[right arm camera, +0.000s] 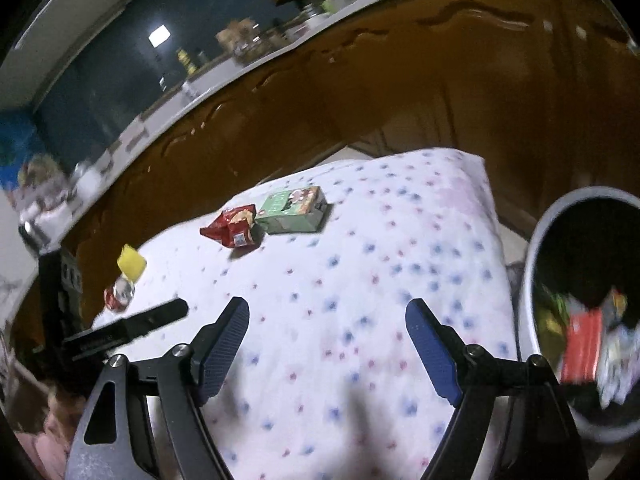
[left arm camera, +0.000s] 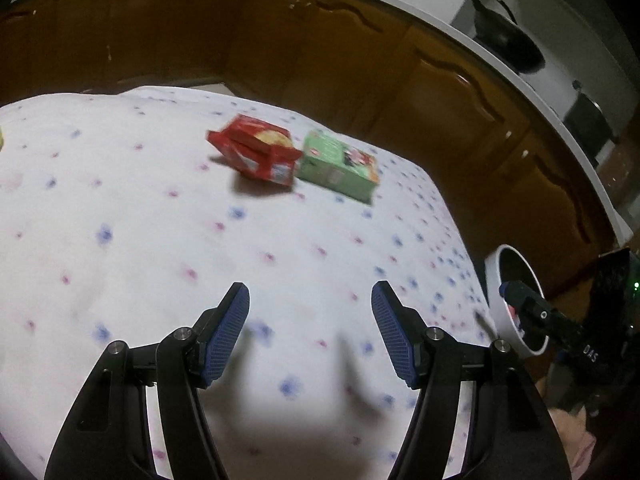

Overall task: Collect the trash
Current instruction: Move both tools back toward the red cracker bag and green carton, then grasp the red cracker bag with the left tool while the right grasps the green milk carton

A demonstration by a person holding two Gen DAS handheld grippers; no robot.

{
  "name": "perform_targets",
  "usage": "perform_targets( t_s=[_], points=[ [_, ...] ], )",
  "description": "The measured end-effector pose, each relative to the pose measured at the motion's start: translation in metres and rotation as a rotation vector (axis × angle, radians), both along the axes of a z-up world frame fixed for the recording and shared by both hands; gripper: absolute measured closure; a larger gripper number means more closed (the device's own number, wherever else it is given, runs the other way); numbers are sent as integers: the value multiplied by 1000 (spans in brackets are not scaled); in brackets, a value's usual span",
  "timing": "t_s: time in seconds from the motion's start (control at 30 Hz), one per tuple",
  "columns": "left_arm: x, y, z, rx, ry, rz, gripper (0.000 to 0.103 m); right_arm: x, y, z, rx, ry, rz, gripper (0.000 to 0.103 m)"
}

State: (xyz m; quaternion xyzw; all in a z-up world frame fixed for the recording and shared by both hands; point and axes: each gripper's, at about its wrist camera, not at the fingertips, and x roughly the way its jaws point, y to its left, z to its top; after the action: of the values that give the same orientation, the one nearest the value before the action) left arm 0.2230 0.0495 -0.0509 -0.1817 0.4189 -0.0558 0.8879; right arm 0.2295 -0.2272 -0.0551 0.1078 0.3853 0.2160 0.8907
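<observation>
Covering the table, a white flowered cloth carries the remaining trash. A white bin stands off the table's right edge, with wrappers inside. A green carton lies flat on the far part of the cloth, touching a red packet on its left. A yellow item and a crushed red can sit near the left edge. The left gripper and right gripper hover over the cloth, jaws wide, holding nothing.
</observation>
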Motion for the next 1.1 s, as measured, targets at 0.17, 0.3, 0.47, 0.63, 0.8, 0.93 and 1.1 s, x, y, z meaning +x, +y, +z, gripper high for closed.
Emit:
perform_targets(
  t_s=[0.17,0.3,0.47,0.63,0.8,0.93,1.1],
  points=[
    [14,16,1,-4,8,36,39,27,26,2,-79,-29,129,20],
    [34,29,2,-4,25,80,38,48,49,-1,-145,-46,237,16],
    [64,49,4,-48,39,138,33,78,75,-1,-221,-72,357,16],
    [94,60,-2,-55,71,167,33,110,101,-8,-339,-71,468,16],
    [116,58,-3,-27,71,161,32,140,118,-18,-404,-42,556,16],
    [129,56,-9,-10,85,156,32,160,131,-30,-413,-5,616,16],
    [137,57,-23,11,119,149,33,178,143,-42,-421,32,636,19]
  ],
)
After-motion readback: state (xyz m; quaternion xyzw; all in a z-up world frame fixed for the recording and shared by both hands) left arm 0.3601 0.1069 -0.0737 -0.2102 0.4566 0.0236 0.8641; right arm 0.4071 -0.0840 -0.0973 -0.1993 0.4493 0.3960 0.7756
